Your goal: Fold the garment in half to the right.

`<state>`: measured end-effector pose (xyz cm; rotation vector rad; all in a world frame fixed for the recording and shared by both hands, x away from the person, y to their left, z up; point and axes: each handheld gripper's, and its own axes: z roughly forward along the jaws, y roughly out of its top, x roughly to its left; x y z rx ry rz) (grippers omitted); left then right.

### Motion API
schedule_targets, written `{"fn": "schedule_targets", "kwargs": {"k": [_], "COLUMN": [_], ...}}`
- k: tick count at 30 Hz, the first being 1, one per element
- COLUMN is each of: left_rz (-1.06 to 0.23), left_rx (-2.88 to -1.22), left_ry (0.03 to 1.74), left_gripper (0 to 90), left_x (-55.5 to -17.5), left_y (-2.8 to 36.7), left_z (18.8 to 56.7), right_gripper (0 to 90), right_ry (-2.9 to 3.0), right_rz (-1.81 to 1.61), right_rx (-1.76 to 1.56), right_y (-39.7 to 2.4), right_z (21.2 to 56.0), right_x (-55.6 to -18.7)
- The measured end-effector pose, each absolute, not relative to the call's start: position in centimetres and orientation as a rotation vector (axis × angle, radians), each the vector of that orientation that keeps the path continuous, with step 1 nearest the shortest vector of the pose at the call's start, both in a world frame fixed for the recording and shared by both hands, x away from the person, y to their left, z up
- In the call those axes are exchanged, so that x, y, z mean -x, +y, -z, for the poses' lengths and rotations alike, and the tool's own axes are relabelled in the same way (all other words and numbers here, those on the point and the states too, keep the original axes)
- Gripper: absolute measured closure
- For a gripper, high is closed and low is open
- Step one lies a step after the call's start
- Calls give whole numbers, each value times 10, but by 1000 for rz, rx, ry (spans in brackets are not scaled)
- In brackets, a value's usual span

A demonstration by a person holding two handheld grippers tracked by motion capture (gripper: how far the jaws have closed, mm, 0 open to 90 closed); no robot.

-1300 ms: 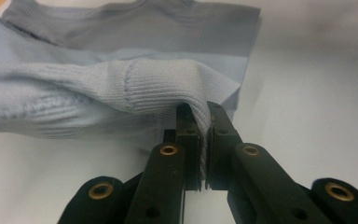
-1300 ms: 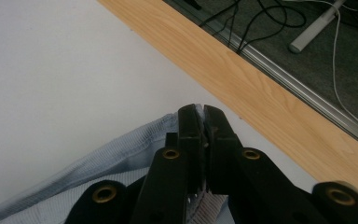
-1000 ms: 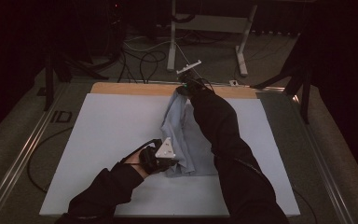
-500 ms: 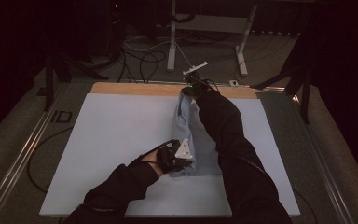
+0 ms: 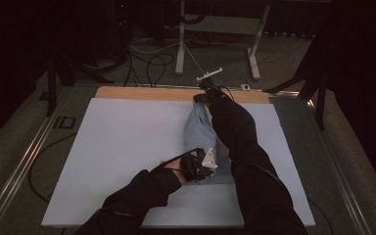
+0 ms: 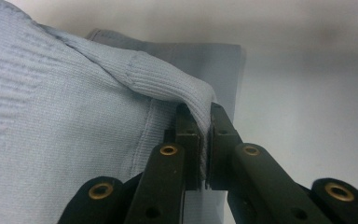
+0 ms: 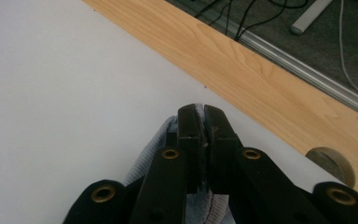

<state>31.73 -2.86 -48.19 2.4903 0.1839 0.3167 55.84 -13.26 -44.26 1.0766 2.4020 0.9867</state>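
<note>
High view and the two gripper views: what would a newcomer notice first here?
A pale blue knitted garment lies stretched on the white table. The left gripper pinches its ribbed edge at the near end. The right gripper clamps the far end beside the wooden strip.

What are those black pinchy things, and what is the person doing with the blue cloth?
A person sits at a table and holds a pinching tool in each hand. One picture is taken from above. The other two come from little cameras riding on the tools, so you look along their black jaws. On the white tabletop lies a pale blue knitted cloth. The left gripper is pinched shut on a ribbed edge of the cloth, near the person. The right gripper is pinched shut on the cloth's far end, close to the wooden strip at the table's back edge. So the cloth is held at both ends.
</note>
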Motion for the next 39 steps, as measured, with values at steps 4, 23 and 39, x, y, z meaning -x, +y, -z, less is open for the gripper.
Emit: {"fn": "schedule_targets", "kwargs": {"k": [4,23,39], "left_rz": [-314,-224,-162], "left_rx": [-2497,-2498,-2469], "left_ry": [183,197,155], "left_gripper": [873,675,491], "left_x": [-319,-327,-322], "left_y": [-34,-54,-55], "left_z": [485,491,474], "right_gripper": [861,342,110], "right_ry": [2405,2359,2355], "right_rz": [-1008,-1045,-1174], "right_rx": [-1090,-1167,-1157], "right_y": [-140,-171,-189], "right_z": [448,456,444], "right_x": [-561,-561,-543]}}
